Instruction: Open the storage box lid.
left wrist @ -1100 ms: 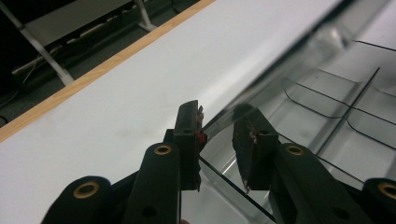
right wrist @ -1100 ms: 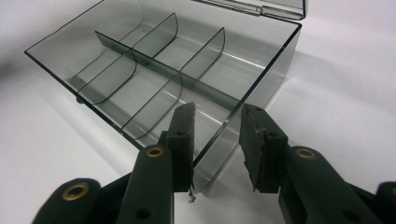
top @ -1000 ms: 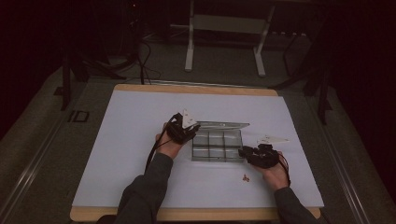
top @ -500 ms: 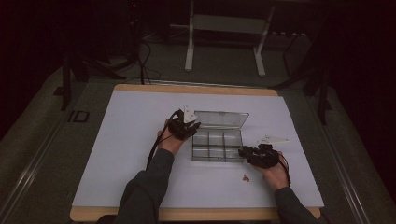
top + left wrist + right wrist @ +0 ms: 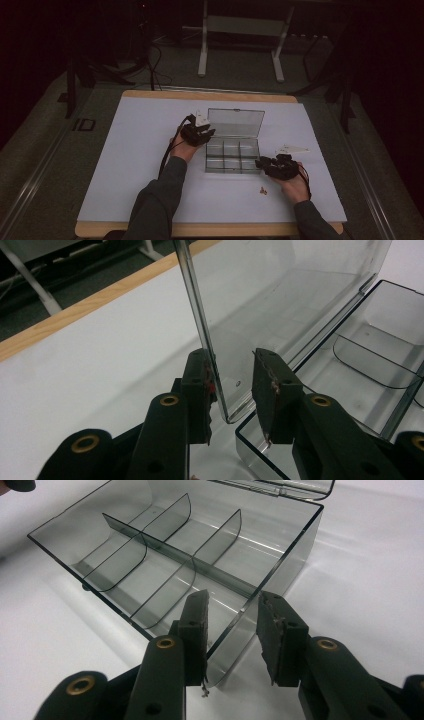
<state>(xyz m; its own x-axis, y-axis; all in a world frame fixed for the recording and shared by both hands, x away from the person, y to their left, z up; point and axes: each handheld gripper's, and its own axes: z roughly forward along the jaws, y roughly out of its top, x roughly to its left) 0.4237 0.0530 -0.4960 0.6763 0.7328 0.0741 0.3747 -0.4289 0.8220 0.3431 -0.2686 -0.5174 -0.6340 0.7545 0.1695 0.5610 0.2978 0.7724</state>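
A clear plastic compartment box (image 5: 232, 157) lies mid-table with its lid (image 5: 235, 122) swung up and back. My left gripper (image 5: 199, 132) is at the lid's near left corner. In the left gripper view the thin lid corner (image 5: 220, 390) stands between the pads; the jaws have just been opening, and the right pad (image 5: 265, 390) is clear of it, so this gripper (image 5: 231, 392) is open. My right gripper (image 5: 267, 165) sits at the box's front right corner. There its jaws close around the corner (image 5: 227, 645), one pad against each wall.
A few small brown bits (image 5: 262, 190) lie on the white table cover (image 5: 125, 165) just in front of the box. The box's compartments (image 5: 165, 565) hold nothing. The table's wooden far edge (image 5: 210, 95) runs behind the lid.
The lid has swung from low over the box to standing open. The left gripper moved with it, a little back and to the left. The right gripper stayed put.
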